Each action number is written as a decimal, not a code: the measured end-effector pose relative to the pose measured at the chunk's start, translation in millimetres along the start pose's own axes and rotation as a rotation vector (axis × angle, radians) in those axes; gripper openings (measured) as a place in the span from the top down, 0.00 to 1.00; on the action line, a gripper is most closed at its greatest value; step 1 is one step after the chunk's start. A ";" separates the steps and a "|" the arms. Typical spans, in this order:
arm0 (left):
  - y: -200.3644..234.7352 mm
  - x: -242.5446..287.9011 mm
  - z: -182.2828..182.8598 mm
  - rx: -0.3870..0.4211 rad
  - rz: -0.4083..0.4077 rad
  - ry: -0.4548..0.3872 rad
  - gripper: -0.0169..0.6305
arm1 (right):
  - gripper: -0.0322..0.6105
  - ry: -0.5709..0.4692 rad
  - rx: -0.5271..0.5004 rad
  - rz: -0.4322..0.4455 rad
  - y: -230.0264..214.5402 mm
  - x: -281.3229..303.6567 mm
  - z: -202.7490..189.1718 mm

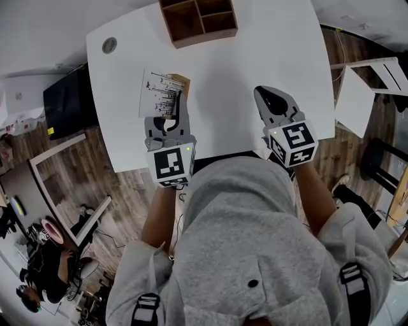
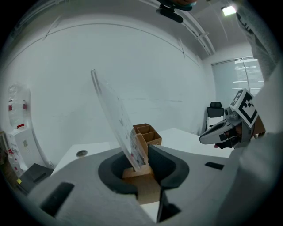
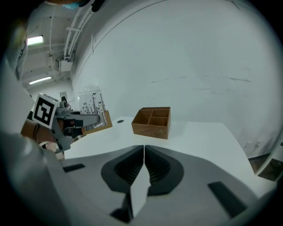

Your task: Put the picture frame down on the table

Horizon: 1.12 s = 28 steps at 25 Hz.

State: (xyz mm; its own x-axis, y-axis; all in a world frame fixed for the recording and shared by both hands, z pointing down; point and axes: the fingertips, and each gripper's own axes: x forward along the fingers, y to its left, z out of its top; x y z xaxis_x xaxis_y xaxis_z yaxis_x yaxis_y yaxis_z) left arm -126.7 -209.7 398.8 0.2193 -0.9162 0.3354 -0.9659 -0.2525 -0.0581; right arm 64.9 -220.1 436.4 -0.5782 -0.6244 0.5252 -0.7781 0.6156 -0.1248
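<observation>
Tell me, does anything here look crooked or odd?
Only the frame: it leans sideways, pinched at its wooden base by the left gripper. Nothing spilled or broken shows.

Counter (image 1: 255, 57) was plain white. Picture frame (image 1: 159, 94): white print with thin black line pattern, pale brown wood base. Compartment box (image 1: 199, 19) was mid-brown wood. Left gripper (image 1: 176, 103) and right gripper (image 1: 266, 95) were grey, jaws lined black. Marker cubes (image 1: 172, 163) were white with black square patterns. Sweatshirt (image 1: 248, 242) was grey. Floor (image 1: 76, 172) was brown wood-grain.
</observation>
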 end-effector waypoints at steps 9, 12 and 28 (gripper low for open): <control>8.2 8.2 -17.8 0.011 -0.028 0.012 0.83 | 0.91 0.013 0.012 -0.025 5.8 8.8 -2.6; 10.4 12.0 -26.9 0.011 -0.033 0.023 0.83 | 0.91 0.029 0.013 -0.032 7.2 11.1 -7.0; 6.1 58.6 -68.3 0.023 -0.093 0.123 0.83 | 0.91 0.085 0.047 -0.047 -10.0 31.3 -18.3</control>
State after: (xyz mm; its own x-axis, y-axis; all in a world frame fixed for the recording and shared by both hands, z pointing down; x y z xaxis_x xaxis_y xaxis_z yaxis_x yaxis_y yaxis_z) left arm -129.2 -243.7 482.4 0.2880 -0.8438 0.4528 -0.9384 -0.3429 -0.0421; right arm 59.1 -236.9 469.5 -0.5193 -0.6075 0.6010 -0.8156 0.5623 -0.1364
